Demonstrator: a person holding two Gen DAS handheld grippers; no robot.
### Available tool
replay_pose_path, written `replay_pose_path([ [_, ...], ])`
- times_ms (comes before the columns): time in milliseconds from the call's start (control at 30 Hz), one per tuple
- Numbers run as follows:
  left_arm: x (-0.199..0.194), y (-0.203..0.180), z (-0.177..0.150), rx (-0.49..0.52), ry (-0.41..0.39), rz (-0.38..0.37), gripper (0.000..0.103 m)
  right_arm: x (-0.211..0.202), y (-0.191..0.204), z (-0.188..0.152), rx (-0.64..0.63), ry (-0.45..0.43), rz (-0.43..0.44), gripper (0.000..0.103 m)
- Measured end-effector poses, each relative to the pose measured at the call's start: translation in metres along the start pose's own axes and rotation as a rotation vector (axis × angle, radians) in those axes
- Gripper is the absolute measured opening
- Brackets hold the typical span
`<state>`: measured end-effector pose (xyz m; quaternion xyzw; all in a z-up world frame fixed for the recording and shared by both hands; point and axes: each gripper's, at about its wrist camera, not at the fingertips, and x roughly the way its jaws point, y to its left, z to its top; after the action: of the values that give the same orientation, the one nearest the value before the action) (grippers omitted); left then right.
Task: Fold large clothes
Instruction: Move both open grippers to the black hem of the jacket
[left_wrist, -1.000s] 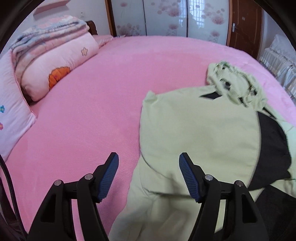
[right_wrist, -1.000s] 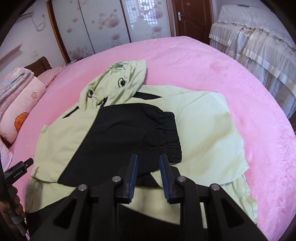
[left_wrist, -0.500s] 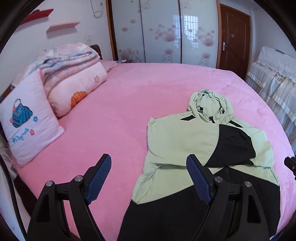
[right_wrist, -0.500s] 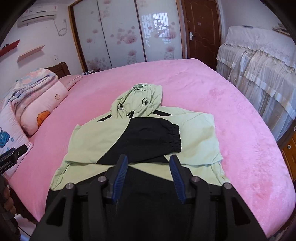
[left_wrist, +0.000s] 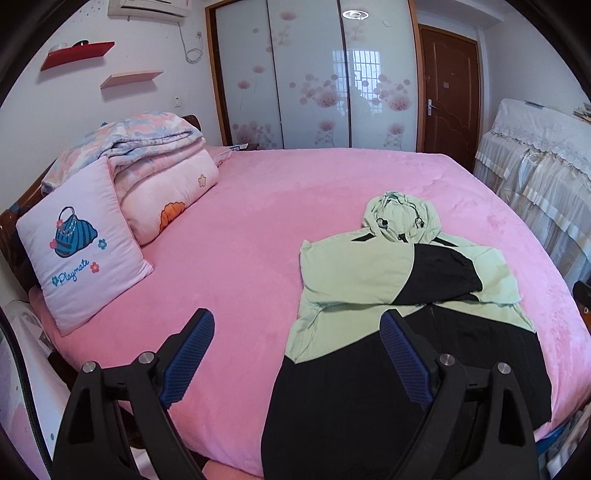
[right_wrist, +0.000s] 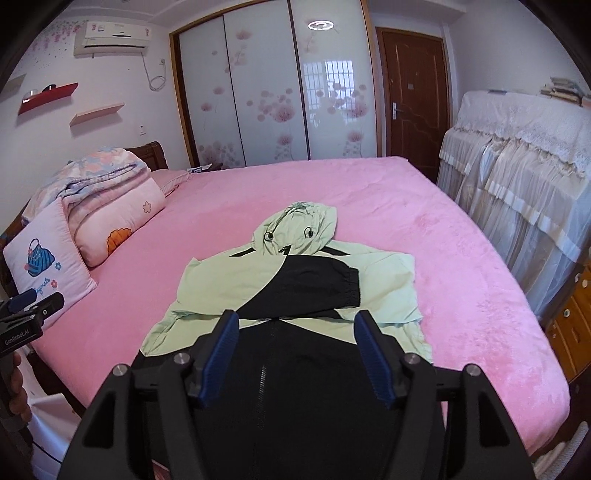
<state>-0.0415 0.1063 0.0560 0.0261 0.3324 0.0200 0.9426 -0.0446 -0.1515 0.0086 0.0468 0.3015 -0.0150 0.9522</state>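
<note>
Left gripper (left_wrist: 297, 356) and right gripper (right_wrist: 295, 356) angle downward, fingers (left_wrist: 190, 360) spread and empty, jaws just opening

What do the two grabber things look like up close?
Both match. The left gripper and the right gripper each have two matte black plastic fingers shaped like open triangular frames, joined by round silver bolts. Each finger ends in a dark blue pad with a fine bumpy grid. In the right wrist view the left gripper's side carries white lettering, GenRobot.AI. No cables show on either, and no sleeve is visible.
</note>
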Motion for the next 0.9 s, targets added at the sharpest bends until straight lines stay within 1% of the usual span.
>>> replay_pose_path([
  [167, -0.007, 0.016, -0.022, -0.012, 0.037, -0.044, 0.09, -0.017, -0.002, -0.016, -0.017, -0.016, -0.002, 0.065],
  [333, 0.001, 0.041, -0.051, -0.038, 0.103, -0.104, 0.09, -0.022, -0.01, -0.041, -0.016, 0.004, -0.015, 0.065],
  [433, 0.019, 0.059, -0.072, -0.072, 0.155, -0.113, 0.09, -0.018, -0.018, -0.057, -0.018, 0.032, -0.049, 0.065],
  [467, 0.025, 0.064, -0.078, -0.082, 0.173, -0.128, 0.09, -0.018, -0.022, -0.062, -0.016, 0.041, -0.054, 0.065],
  [533, 0.046, 0.073, -0.096, -0.101, 0.24, -0.175, 0.09, -0.015, -0.028, -0.074, -0.016, 0.063, -0.071, 0.065],
  [567, 0.053, 0.074, -0.103, -0.094, 0.257, -0.19, 0.09, -0.012, -0.032, -0.082, -0.014, 0.086, -0.078, 0.065],
  [733, 0.097, 0.067, -0.154, 0.02, 0.386, -0.182, 0.09, -0.001, -0.054, -0.112, 0.026, 0.166, -0.08, 0.065],
  [833, 0.114, 0.062, -0.174, 0.038, 0.426, -0.188, 0.09, 0.008, -0.07, -0.129, 0.043, 0.22, -0.096, 0.065],
  [900, 0.124, 0.059, -0.184, 0.032, 0.442, -0.21, 0.09, 0.017, -0.084, -0.139, 0.064, 0.256, -0.114, 0.065],
])
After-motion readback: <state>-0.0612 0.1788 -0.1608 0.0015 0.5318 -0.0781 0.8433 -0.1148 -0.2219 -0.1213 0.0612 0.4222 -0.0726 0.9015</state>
